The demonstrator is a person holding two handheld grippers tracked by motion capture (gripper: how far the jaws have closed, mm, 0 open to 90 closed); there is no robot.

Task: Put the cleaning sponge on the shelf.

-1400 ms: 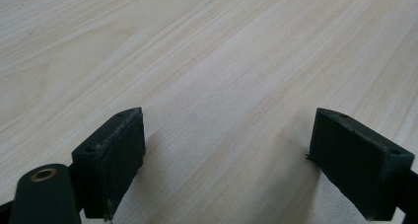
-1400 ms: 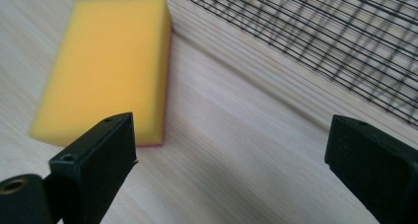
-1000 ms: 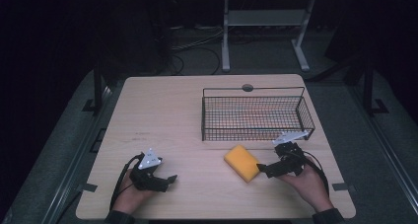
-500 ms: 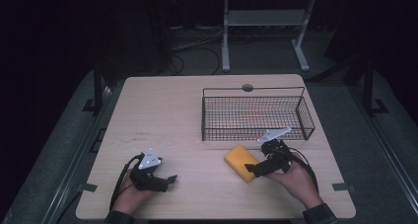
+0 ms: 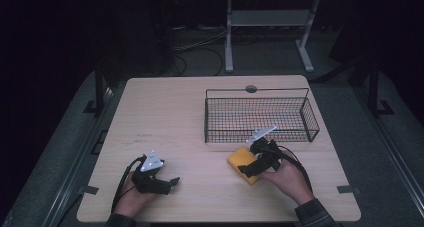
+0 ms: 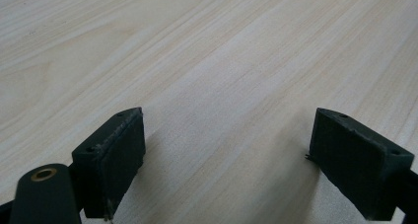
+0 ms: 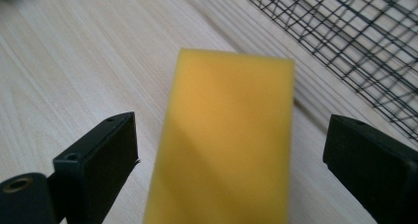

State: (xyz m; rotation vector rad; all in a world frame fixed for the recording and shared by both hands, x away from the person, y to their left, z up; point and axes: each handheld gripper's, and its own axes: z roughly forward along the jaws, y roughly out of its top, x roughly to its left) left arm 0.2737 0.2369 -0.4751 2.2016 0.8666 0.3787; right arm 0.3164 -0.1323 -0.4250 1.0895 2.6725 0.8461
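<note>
A yellow sponge [image 5: 239,159] [image 7: 231,86] lies flat on the wooden table [image 5: 165,117], just in front of the black wire basket [image 5: 260,119] [image 7: 345,31]. My right gripper [image 5: 248,168] [image 7: 231,133] reaches over it from the right, and the sponge sits between the open jaws. They have just been closing a little, but a gap still shows on both sides of the sponge. My left gripper [image 5: 171,181] [image 6: 226,135] rests low at the table's front left, open, with bare wood between its jaws.
The basket stands at the table's back right and looks empty. A round cable hole [image 5: 251,89] sits at the far edge. A metal stand [image 5: 270,22] and cables are on the dark floor beyond.
My right hand has slid left from the sponge's right side until its jaws reach over the sponge. The left hand has stayed put.
</note>
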